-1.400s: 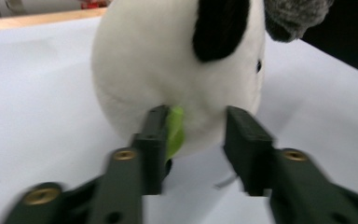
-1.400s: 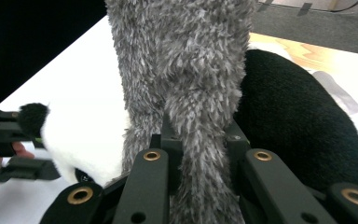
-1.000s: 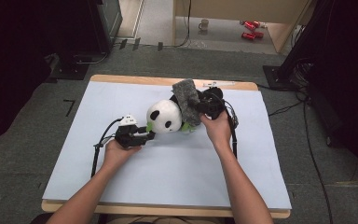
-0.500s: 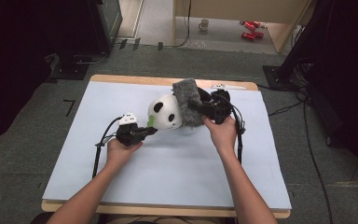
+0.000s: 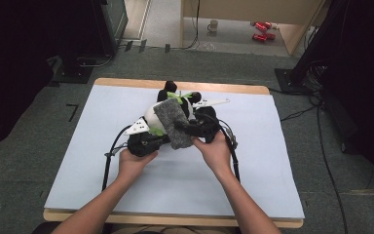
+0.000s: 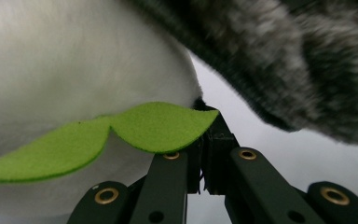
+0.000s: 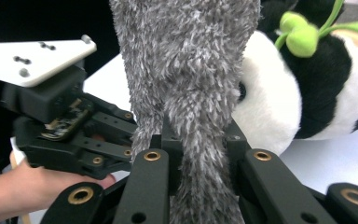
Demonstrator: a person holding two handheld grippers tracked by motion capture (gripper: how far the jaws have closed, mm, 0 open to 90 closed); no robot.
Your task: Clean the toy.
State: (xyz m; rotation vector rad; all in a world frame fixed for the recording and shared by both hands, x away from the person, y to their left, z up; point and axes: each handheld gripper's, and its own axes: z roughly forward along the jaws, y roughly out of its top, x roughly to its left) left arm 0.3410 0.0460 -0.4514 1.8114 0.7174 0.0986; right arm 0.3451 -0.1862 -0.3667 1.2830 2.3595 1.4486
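A black-and-white plush panda (image 5: 151,117) with green felt leaves sits at the middle of the white table cover (image 5: 272,161). A grey fuzzy cloth (image 5: 173,124) hangs across its front. My left gripper (image 5: 158,139) is tucked under the panda's near left side. Its jaws are shut at a green leaf (image 6: 158,123) against the white fur (image 6: 74,60), with the left gripper's tips (image 6: 206,135) half hidden by that leaf. My right gripper (image 5: 182,129) is shut on the grey cloth (image 7: 186,70), which fills the right gripper's jaws (image 7: 196,144). The panda (image 7: 270,107) lies just behind.
The wooden table edge (image 5: 175,84) runs along the far side. Beyond it on the floor stand a mug (image 5: 214,24) and red items (image 5: 260,30). Cables (image 5: 321,146) trail on the right, and dark equipment (image 5: 78,34) stands at the far left.
My right gripper has pulled the grey cloth leftward and nearer, across the panda's front. My left gripper has closed at the panda's leaf and risen a little. The panda has turned.
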